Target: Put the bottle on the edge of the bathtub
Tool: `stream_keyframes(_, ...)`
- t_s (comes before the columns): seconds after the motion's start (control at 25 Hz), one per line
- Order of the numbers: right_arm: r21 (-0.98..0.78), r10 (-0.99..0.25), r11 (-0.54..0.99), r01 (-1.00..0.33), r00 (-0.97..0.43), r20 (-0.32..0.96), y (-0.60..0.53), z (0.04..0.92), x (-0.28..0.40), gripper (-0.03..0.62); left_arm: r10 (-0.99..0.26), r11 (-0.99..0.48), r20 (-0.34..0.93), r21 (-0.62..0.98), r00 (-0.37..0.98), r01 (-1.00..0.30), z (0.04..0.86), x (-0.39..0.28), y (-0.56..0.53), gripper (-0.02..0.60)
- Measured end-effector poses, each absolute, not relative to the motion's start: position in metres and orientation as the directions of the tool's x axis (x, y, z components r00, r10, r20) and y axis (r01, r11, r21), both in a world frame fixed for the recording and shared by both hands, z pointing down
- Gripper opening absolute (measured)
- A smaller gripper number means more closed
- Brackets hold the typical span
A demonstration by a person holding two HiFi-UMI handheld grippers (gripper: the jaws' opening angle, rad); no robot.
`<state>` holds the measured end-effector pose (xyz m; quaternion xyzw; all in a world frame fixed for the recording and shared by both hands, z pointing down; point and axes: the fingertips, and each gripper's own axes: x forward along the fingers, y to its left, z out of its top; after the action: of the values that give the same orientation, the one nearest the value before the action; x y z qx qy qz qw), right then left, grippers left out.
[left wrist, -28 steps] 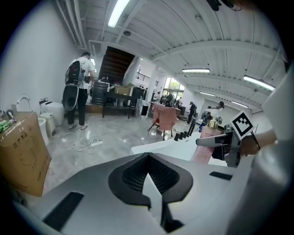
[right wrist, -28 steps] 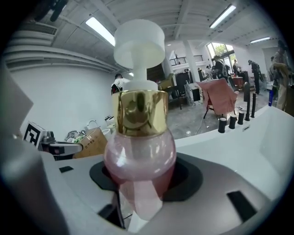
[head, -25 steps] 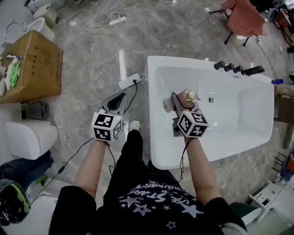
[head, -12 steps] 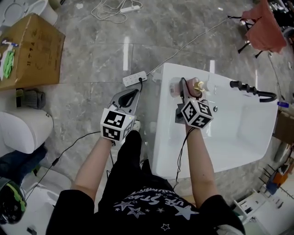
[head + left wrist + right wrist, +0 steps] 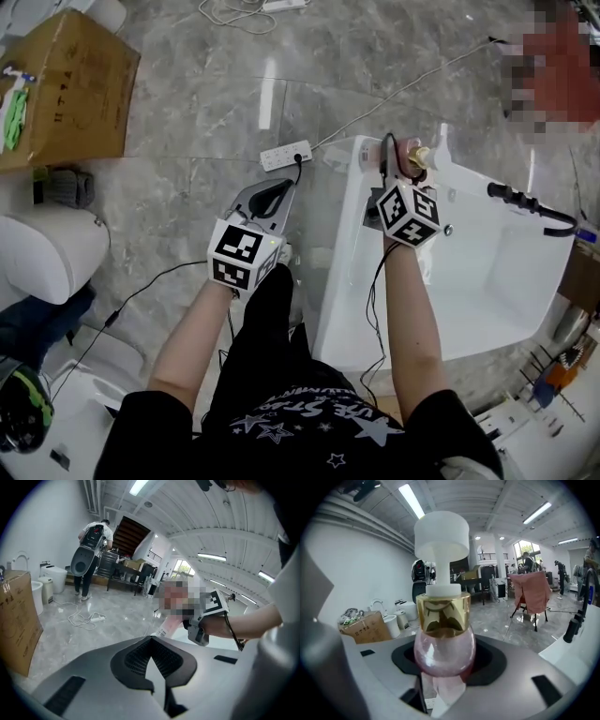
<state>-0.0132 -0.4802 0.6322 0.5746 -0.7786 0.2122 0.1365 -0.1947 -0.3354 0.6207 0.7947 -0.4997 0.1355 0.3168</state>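
While right gripper (image 5: 400,161) clamps it, bottle (image 5: 444,653) stands upright, pump up.

The bathtub (image 5: 337,277) stands at the right of the head view, with its faucet (image 5: 530,204) on the far rim, toward the right. On the floor just left of the tub's far left corner lies a power strip (image 5: 286,155). A cardboard box (image 5: 70,89) sits at the far left, and a toilet (image 5: 47,253) stands nearer the person on that same side. The left gripper (image 5: 269,195) hangs over the floor between toilet and tub. The right gripper (image 5: 394,161) is over the tub's far left corner, with the bottle (image 5: 415,157) between its jaws.
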Motion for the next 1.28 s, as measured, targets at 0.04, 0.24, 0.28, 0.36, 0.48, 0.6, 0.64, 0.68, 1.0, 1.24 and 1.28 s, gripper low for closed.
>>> stream_keyframes(0.04, -0.177, -0.836, 0.248, -0.953, -0.302, 0.458, -0.483, 0.634, -0.015, 0.221, -0.707, -0.295, 0.536, 0.369, 0.462, -0.881, 0.623, -0.198, -0.336, 0.014)
stream_keyframes(0.24, -0.131, -0.828, 0.265, -0.955, -0.295, 0.477, -0.486, 0.639, -0.026, 0.219, -0.699, -0.273, 0.557, 0.371, 0.448, -0.888, 0.633, -0.207, -0.331, 0.014)
stream_keyframes(0.28, -0.119, -0.826, 0.269, -0.956, -0.292, 0.481, -0.485, 0.639, -0.027, 0.219, -0.696, -0.273, 0.56, 0.373, 0.449, -0.887, 0.634, -0.207, -0.331, 0.014)
stream_keyframes(0.36, -0.108, -0.821, 0.272, -0.956, -0.289, 0.493, -0.483, 0.637, -0.028, 0.219, -0.692, -0.275, 0.561, 0.377, 0.454, -0.885, 0.636, -0.206, -0.329, 0.014)
stream_keyframes(0.48, -0.101, -0.809, 0.272, -0.957, -0.284, 0.515, -0.481, 0.636, -0.029, 0.218, -0.688, -0.277, 0.56, 0.384, 0.461, -0.88, 0.636, -0.203, -0.327, 0.014)
stream_keyframes(0.6, -0.098, -0.8, 0.266, -0.959, -0.276, 0.533, -0.481, 0.634, -0.027, 0.216, -0.687, -0.281, 0.555, 0.393, 0.469, -0.876, 0.635, -0.199, -0.328, 0.014)
stream_keyframes(0.64, -0.099, -0.798, 0.266, -0.959, -0.276, 0.536, -0.48, 0.633, -0.027, 0.216, -0.687, -0.282, 0.553, 0.395, 0.471, -0.874, 0.634, -0.197, -0.329, 0.014)
stream_keyframes(0.68, -0.1, -0.795, 0.267, -0.959, -0.277, 0.539, -0.479, 0.632, -0.026, 0.216, -0.687, -0.283, 0.551, 0.397, 0.473, -0.873, 0.634, -0.196, -0.329, 0.014)
stream_keyframes(1.0, -0.09, -0.771, 0.283, -0.955, -0.282, 0.571, -0.467, 0.631, -0.025, 0.213, -0.69, -0.288, 0.543, 0.4, 0.479, -0.87, 0.629, -0.191, -0.332, 0.014)
stream_keyframes(1.24, -0.082, -0.777, 0.32, -0.944, -0.31, 0.548, -0.473, 0.629, -0.03, 0.213, -0.693, -0.286, 0.542, 0.399, 0.475, -0.871, 0.629, -0.188, -0.334, 0.014)
stream_keyframes(1.28, -0.076, -0.777, 0.331, -0.941, -0.317, 0.544, -0.472, 0.629, -0.032, 0.215, -0.692, -0.285, 0.543, 0.399, 0.475, -0.871, 0.63, -0.186, -0.333, 0.014)
